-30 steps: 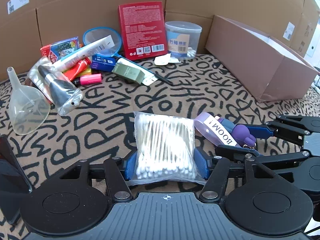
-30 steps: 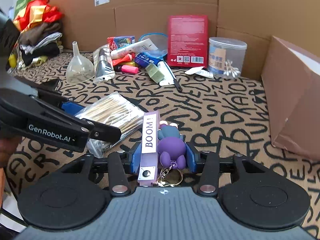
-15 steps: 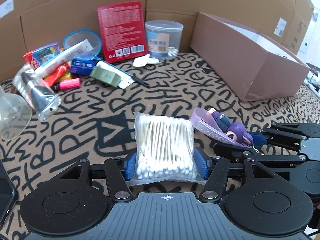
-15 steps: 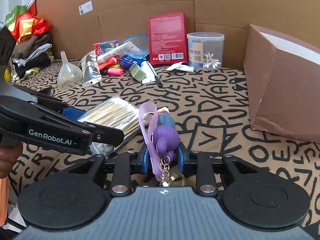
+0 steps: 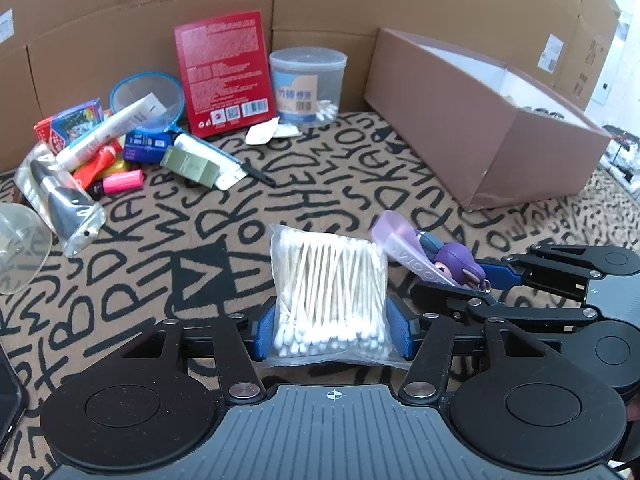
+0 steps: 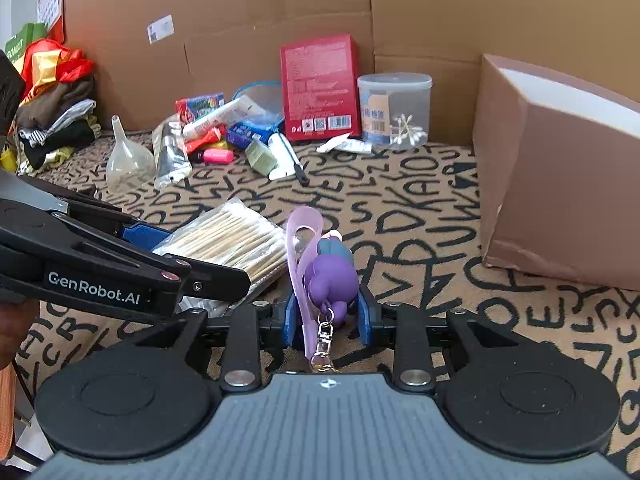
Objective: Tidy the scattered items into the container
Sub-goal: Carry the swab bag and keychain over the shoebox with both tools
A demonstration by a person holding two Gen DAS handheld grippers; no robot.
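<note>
My left gripper [image 5: 330, 330] is shut on a clear bag of cotton swabs [image 5: 330, 296], held just above the patterned cloth. My right gripper [image 6: 328, 316] is shut on a purple figure keychain [image 6: 330, 276] with a lilac strap [image 6: 302, 236]. The two grippers sit side by side; the keychain [image 5: 452, 258] also shows in the left wrist view and the swab bag [image 6: 236, 240] in the right wrist view. The brown cardboard container [image 5: 480, 120] stands open at the right, beyond both grippers; its side wall [image 6: 560, 168] shows in the right wrist view.
Scattered items lie at the back left: a red box [image 5: 224, 72], a round swab tub [image 5: 306, 84], a blue strainer [image 5: 146, 100], a white tube [image 5: 110, 132], a pink marker [image 5: 122, 180], a green packet [image 5: 190, 166], a foil pouch [image 5: 60, 200], a clear funnel [image 6: 126, 156]. Cardboard walls surround the cloth.
Both grippers have lifted and swung right, toward the container, carrying their items. The keychain has risen off the cloth and its strap now stands up.
</note>
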